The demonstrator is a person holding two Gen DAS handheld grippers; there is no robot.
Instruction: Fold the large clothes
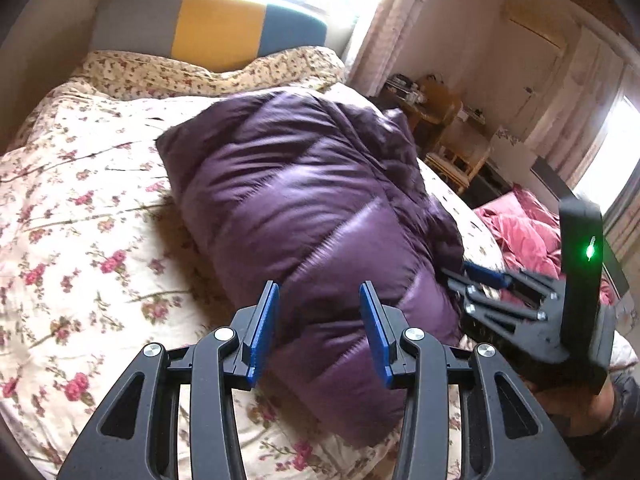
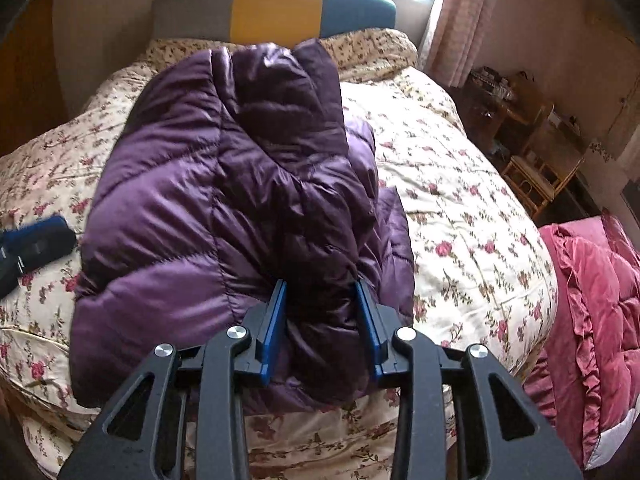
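A puffy purple jacket (image 1: 304, 200) lies folded in a thick bundle on the flowered bedcover (image 1: 80, 240). My left gripper (image 1: 320, 320) hovers over the bundle's near end, open, with nothing between its blue pads. In the right wrist view, the jacket (image 2: 208, 184) fills the middle. My right gripper (image 2: 322, 312) has a dark fold of the jacket's near right edge filling the gap between its pads, which press on it. From the left wrist view, the right gripper (image 1: 460, 284) is blurred against the bundle's right side. The left gripper (image 2: 36, 244) shows at the far left.
A crumpled pink quilt (image 2: 592, 300) lies beyond the bed's right edge. The grey, yellow and teal headboard (image 2: 276, 8) stands at the far end under a window. A wooden chair (image 2: 536, 176) and a cluttered table stand by the right wall.
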